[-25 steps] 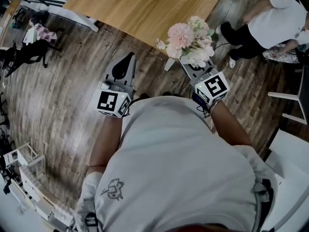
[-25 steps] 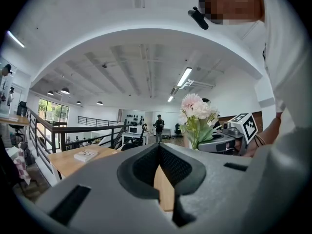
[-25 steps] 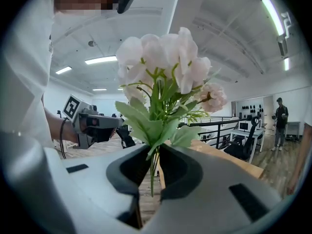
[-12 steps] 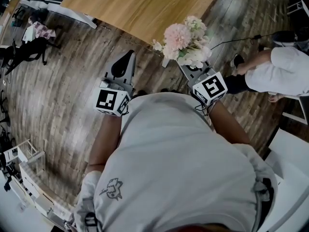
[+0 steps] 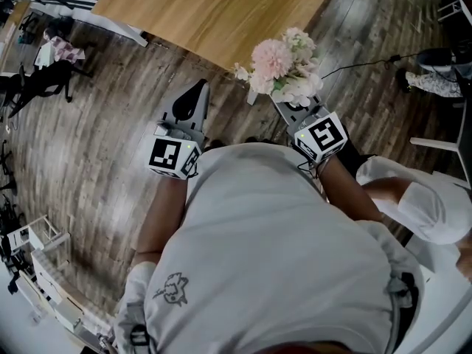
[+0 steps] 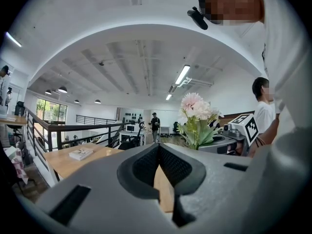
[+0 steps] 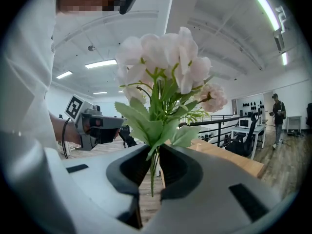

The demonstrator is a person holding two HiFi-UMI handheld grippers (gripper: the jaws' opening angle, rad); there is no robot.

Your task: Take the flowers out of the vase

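Note:
A bunch of pink and white flowers with green leaves hangs in the air just off the near edge of the wooden table. My right gripper is shut on its thin green stems, and the blooms fan out above the jaws. My left gripper is held level to the left of the flowers, its jaws closed together with nothing between them. From the left gripper view the bouquet shows to the right. No vase is in view.
A book lies on the table, whose white leg stands under the flowers. A person in a white top is close at my right. A black chair stands at the left, a white frame at the right, and a cable runs over the wood floor.
The person in the white top has walked from the upper right down to my right side. Both grippers and the flowers have hardly moved.

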